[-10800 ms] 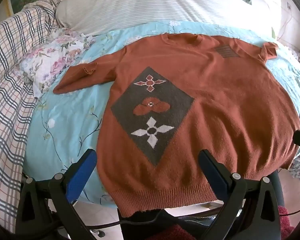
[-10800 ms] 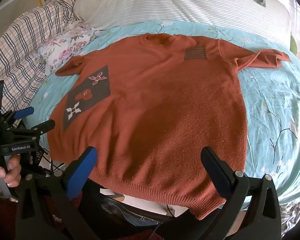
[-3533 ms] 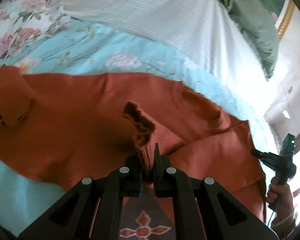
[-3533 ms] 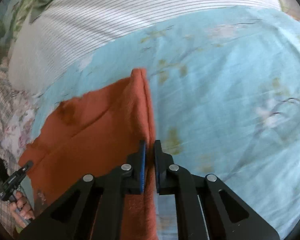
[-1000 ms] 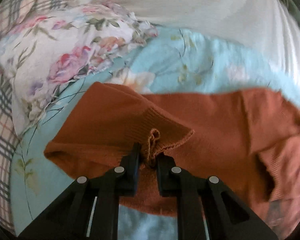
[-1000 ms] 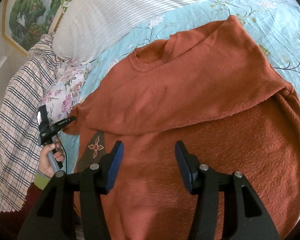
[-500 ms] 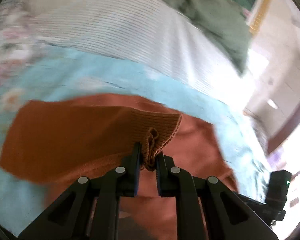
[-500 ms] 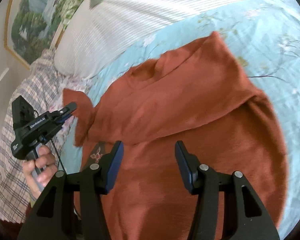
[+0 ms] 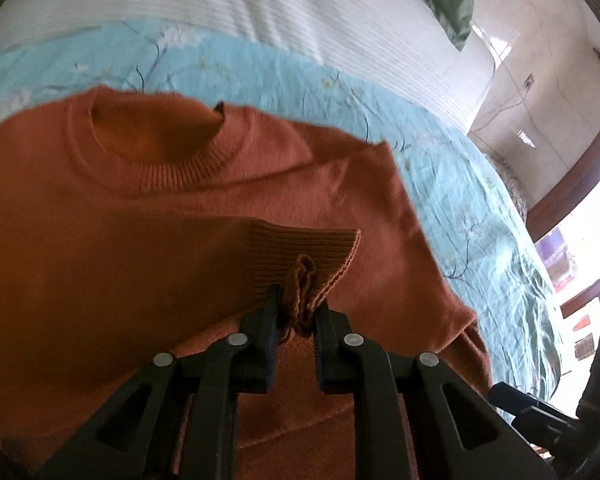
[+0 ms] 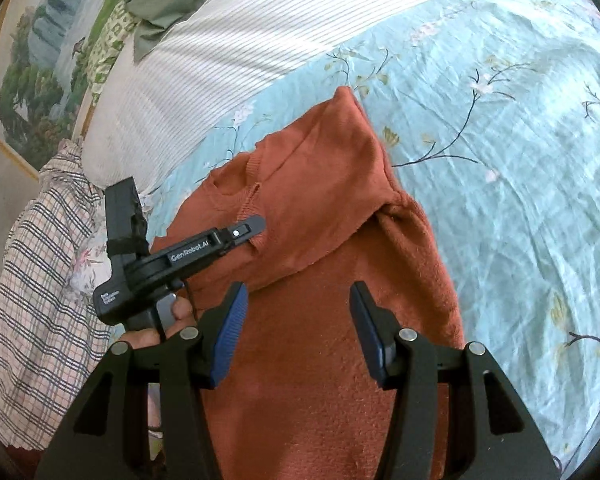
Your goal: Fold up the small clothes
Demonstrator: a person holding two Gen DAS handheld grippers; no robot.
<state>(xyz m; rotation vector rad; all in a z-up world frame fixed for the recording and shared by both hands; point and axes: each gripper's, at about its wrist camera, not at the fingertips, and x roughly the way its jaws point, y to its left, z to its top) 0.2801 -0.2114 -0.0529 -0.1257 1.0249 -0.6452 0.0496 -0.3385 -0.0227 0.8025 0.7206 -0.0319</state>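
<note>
At the centre of the left wrist view, the left gripper (image 9: 296, 312) is carrying the ribbed cuff (image 9: 312, 252) of the rust-orange sweater (image 9: 100, 260) across the chest, where a second ago that sleeve was lying out to the side beside the floral pillow. Its jaws have just been opening a little, yet the bunched cuff is sitting between them and seems to be touching both pads, so I'm calling it a loosening pinch. That is meaning both sleeves are now coming in over the body, since the other one is already lying folded across, upper centre of the right wrist view. The right gripper (image 10: 296, 324) is hovering spread and empty at lower centre there, above the sweater's lower body, with the hem out of sight. The garment is lying on the blue floral bedsheet (image 10: 500, 140), neckline (image 9: 156, 160) toward the striped pillow (image 9: 260, 8) at the top of frame
</note>
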